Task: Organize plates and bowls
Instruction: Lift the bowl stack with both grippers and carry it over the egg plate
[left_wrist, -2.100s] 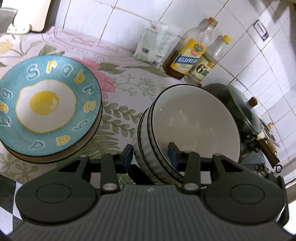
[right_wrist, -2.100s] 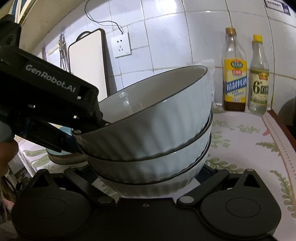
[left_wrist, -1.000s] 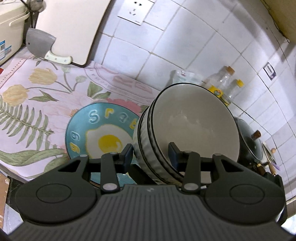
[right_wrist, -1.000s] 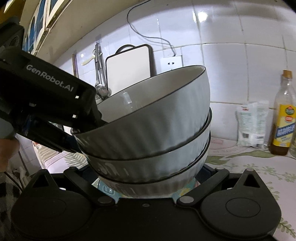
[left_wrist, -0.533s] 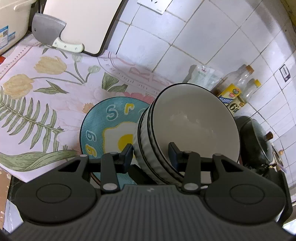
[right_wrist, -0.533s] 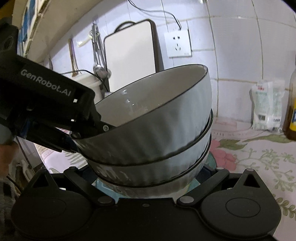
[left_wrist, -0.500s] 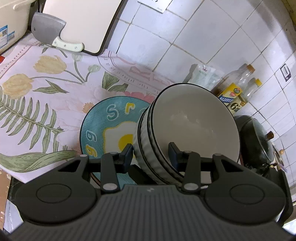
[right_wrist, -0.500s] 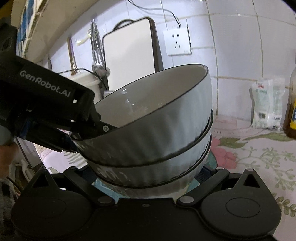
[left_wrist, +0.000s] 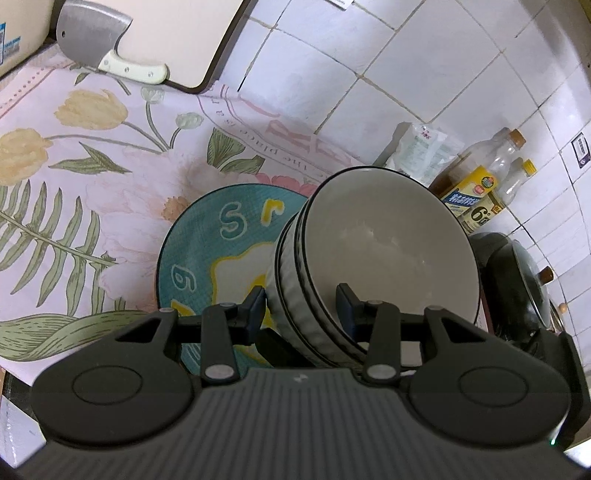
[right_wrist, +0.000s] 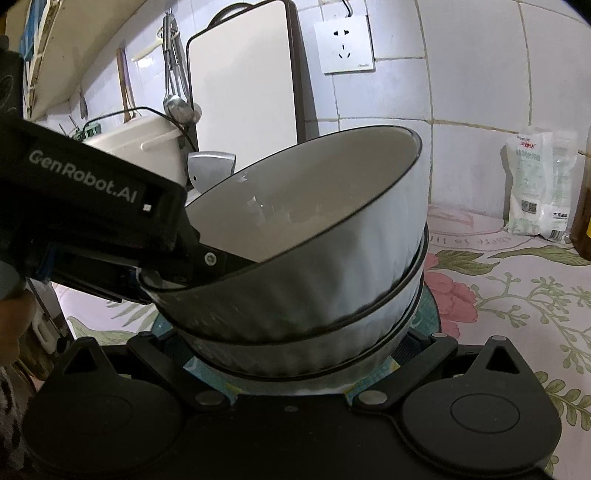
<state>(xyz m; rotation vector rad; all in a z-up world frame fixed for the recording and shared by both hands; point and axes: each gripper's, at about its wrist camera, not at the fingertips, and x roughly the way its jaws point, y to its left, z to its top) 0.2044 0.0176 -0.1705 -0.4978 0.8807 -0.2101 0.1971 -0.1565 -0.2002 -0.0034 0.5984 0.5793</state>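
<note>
A stack of three white ribbed bowls with dark rims (left_wrist: 376, 254) hangs tilted over a teal plate with a fried-egg picture and letters (left_wrist: 214, 254). My left gripper (left_wrist: 301, 306) is shut on the rim of the bowl stack, one finger inside, one outside. In the right wrist view the bowl stack (right_wrist: 317, 266) fills the middle. My right gripper (right_wrist: 295, 354) has its fingers spread around the base of the stack; its tips are hidden behind the bowls. The plate (right_wrist: 430, 314) shows just under the stack.
A floral cloth (left_wrist: 74, 177) covers the counter. A cleaver (left_wrist: 107, 44) and a cutting board (left_wrist: 177, 37) lean on the tiled wall at the back left. Two oil bottles (left_wrist: 476, 188) and a white bag (left_wrist: 421, 147) stand at the back right. A dark pot with lid (left_wrist: 517, 280) sits at the right.
Both grippers have carried the bowl stack left from the counter beside the plate to a spot over the plate, and lower toward it. The grips have not changed.
</note>
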